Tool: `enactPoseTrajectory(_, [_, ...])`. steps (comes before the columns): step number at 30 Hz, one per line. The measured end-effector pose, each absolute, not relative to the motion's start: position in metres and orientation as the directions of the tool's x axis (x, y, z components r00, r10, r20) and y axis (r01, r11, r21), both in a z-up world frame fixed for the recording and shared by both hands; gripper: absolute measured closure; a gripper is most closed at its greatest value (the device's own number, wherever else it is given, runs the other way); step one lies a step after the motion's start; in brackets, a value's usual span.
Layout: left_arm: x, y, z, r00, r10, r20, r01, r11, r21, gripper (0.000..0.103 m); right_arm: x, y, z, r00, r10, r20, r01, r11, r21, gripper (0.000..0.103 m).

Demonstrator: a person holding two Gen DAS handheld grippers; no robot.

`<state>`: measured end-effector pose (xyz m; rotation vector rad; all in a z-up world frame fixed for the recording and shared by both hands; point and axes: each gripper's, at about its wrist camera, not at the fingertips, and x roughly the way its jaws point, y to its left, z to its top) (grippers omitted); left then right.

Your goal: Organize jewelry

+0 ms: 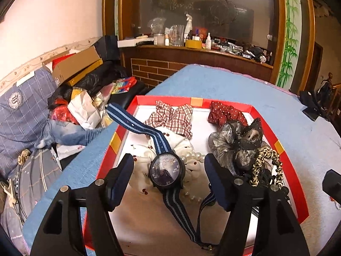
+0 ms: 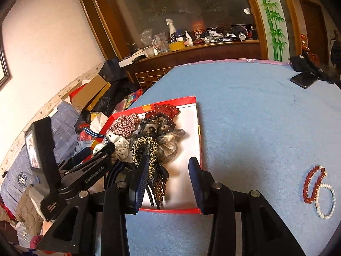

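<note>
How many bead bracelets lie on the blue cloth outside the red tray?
2: a red bracelet and a white pearl bracelet, overlapping, right of the tray. Others may be out of frame.

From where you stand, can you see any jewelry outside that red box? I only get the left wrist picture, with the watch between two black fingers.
Observer: Yes. A red bead bracelet lies on the blue tablecloth, to the right of the red box.
Operator: Only that one?
Observer: No, a white pearl bracelet lies against it, the two loops overlapping.
Operator: Is the other gripper holding anything?
Observer: No. The right gripper is open, with only the box's white floor and near edge between its fingers.
Operator: And mine?
Observer: The left gripper is open too, its fingers either side of the watch, not closed on it.
</note>
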<state>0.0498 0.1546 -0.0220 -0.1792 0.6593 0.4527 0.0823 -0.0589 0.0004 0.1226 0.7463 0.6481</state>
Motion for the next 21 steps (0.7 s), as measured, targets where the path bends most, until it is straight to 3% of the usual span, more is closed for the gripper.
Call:
enactPoseTrajectory(12, [0.060, 0.174, -0.037, 0.673, 0.268, -0.689, -0.459, 0.882, -0.105, 0.025, 0.090, -0.080, -0.004, 0.579, 0.550, -0.602, -0.442, 0.832, 0.334, 0.058])
enactPoseTrajectory(21, [0.040, 0.167, -0.019, 0.757, 0.289, -0.586, -0.442, 0.887, -0.132, 0.021, 0.098, -0.102, -0.008, 0.582, 0.529, -0.618, -0.386, 0.848, 0.363, 0.057])
